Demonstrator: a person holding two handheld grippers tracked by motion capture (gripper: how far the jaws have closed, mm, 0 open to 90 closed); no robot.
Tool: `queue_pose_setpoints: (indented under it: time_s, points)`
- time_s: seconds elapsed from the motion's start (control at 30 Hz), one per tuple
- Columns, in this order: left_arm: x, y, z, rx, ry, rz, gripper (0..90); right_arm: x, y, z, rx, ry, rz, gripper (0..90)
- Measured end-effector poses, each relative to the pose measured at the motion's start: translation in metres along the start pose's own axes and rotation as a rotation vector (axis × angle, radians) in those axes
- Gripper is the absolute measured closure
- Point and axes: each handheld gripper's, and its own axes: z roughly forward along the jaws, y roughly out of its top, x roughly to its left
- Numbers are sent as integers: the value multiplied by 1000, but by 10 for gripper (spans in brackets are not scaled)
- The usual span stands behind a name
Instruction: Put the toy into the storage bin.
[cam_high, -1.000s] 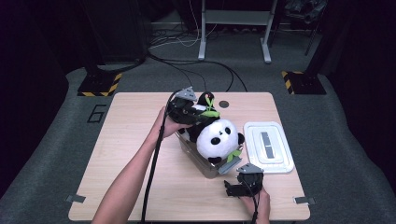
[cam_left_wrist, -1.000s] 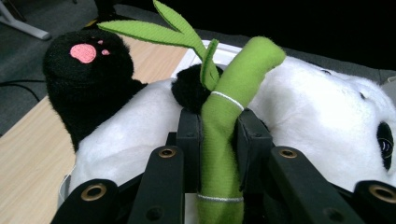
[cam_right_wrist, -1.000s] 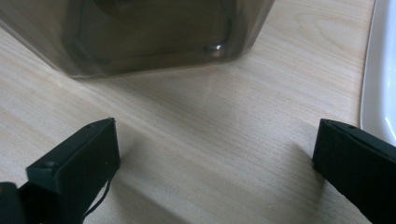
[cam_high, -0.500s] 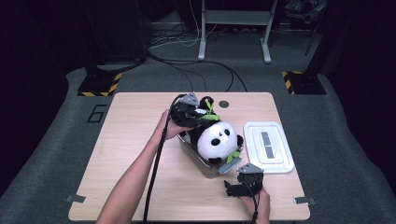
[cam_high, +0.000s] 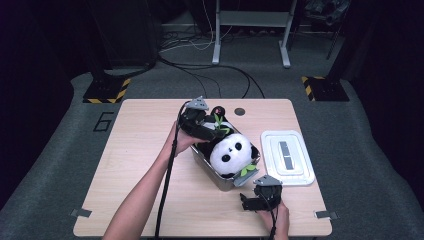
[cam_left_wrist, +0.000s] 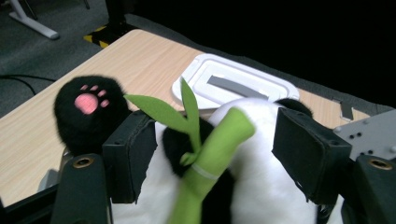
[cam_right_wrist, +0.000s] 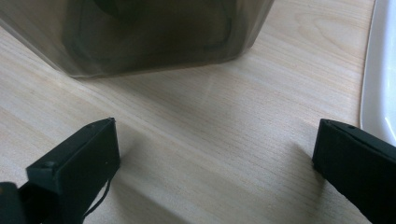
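- Soft plush makes up the panda toy (cam_high: 229, 154), which sits inside the grey metal box (cam_high: 223, 180) in the middle of the wooden table (cam_high: 135, 150); it should be light and should yield easily under the pads.
- Its green bamboo stalk (cam_left_wrist: 212, 161) is thin and floppy, so I judge the round body a better place to hold.
- The left gripper (cam_left_wrist: 219, 158) has just been opening; its jaws now stand apart around the body and stalk, without pressing.
- The right gripper (cam_right_wrist: 212, 163) rests on the table before the box, jaws wide apart and empty, with the white lid (cam_high: 287, 156) beside it.
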Motion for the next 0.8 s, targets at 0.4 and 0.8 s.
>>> queue_pose_setpoints:
  time_s: [0.4,0.8]
  points:
    - [2,-6,44,109,16,-92,265,0,0,0,-3,-4,1,0]
    - [3,-10,38,79,68,-74,263,0,0,0,-3,0,2,0]
